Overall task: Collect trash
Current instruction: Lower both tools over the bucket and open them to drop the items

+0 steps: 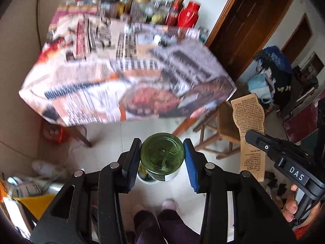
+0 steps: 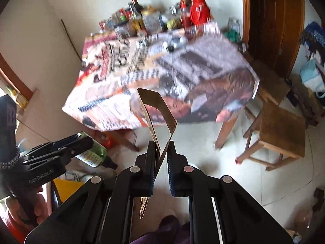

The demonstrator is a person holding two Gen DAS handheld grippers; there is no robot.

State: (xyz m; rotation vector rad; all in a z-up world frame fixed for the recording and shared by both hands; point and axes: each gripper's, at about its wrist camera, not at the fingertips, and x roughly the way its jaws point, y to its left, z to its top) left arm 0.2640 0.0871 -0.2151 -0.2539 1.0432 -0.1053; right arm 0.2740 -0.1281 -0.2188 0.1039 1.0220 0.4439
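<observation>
My left gripper (image 1: 162, 145) is shut on a green glass bottle (image 1: 162, 155), seen bottom-first between the pads, held in the air above the floor. The bottle also shows in the right wrist view (image 2: 92, 153), lying sideways in the left gripper (image 2: 81, 140). My right gripper (image 2: 161, 145) is shut on a folded brown cardboard strip (image 2: 157, 109) that loops up above the fingers. The same printed cardboard (image 1: 250, 132) shows at the right of the left wrist view, held by the right gripper (image 1: 251, 137).
A table (image 1: 126, 71) covered in printed newspaper stands ahead, with many bottles and jars (image 1: 142, 4) at its far edge. A wooden stool (image 2: 280, 134) stands right of it. A yellow box (image 1: 34, 203) and clutter lie at lower left. A dark wooden door (image 1: 249, 20) is at the right.
</observation>
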